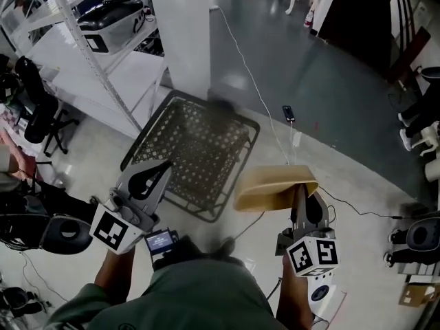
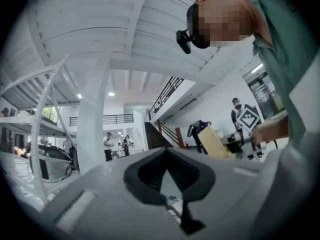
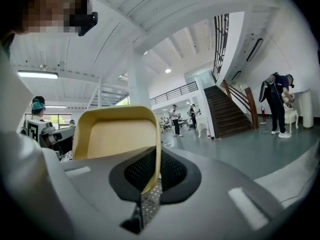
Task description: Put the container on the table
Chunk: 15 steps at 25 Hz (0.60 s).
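A tan, shallow container (image 1: 271, 188) hangs tilted over the floor, just right of a black mesh table (image 1: 199, 143). My right gripper (image 1: 300, 190) is shut on the container's right rim. In the right gripper view the container (image 3: 117, 139) stands on edge, its rim pinched between the jaws of my right gripper (image 3: 155, 156). My left gripper (image 1: 163, 167) is over the table's near-left corner, jaws together and holding nothing. In the left gripper view the tips of my left gripper (image 2: 166, 151) meet, and the container (image 2: 215, 143) shows far to the right.
A white pillar (image 1: 180, 26) stands just beyond the table. White metal shelving (image 1: 89, 40) with a black case (image 1: 113, 12) runs along the left. An office chair (image 1: 34, 108) stands at far left. A cable (image 1: 254, 81) and a phone (image 1: 289, 113) lie on the grey floor.
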Each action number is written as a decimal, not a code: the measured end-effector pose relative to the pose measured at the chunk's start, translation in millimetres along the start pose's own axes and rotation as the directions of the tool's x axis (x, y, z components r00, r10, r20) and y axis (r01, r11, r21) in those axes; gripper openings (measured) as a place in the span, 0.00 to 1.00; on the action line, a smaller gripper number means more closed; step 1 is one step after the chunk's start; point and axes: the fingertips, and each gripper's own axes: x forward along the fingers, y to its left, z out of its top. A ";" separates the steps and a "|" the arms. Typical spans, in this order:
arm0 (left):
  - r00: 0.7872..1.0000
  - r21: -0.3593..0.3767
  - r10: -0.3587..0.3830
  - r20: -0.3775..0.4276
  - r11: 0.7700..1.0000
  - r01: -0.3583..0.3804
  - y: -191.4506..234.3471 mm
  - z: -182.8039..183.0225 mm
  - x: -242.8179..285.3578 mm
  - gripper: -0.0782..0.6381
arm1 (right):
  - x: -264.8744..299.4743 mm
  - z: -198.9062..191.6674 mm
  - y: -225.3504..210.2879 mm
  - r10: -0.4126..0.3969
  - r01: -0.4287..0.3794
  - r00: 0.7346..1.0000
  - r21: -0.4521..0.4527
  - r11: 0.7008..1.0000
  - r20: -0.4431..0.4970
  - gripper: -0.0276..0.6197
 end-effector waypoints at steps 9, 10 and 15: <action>0.995 0.002 0.080 -0.051 0.997 -0.080 21.9 -18.2 -11.1 0.11 | 42.5 -28.7 12.6 0.084 -0.081 0.993 0.040 0.996 -0.079 0.05; 0.995 -0.006 0.081 -0.054 0.997 -0.081 26.4 -21.6 -12.1 0.11 | 47.1 -31.2 16.3 0.086 -0.083 0.992 0.042 0.996 -0.088 0.05; 0.996 -0.042 0.062 -0.058 0.997 -0.064 54.5 -45.9 -7.2 0.11 | 76.0 -44.2 34.7 0.079 -0.074 0.989 0.046 0.996 -0.127 0.05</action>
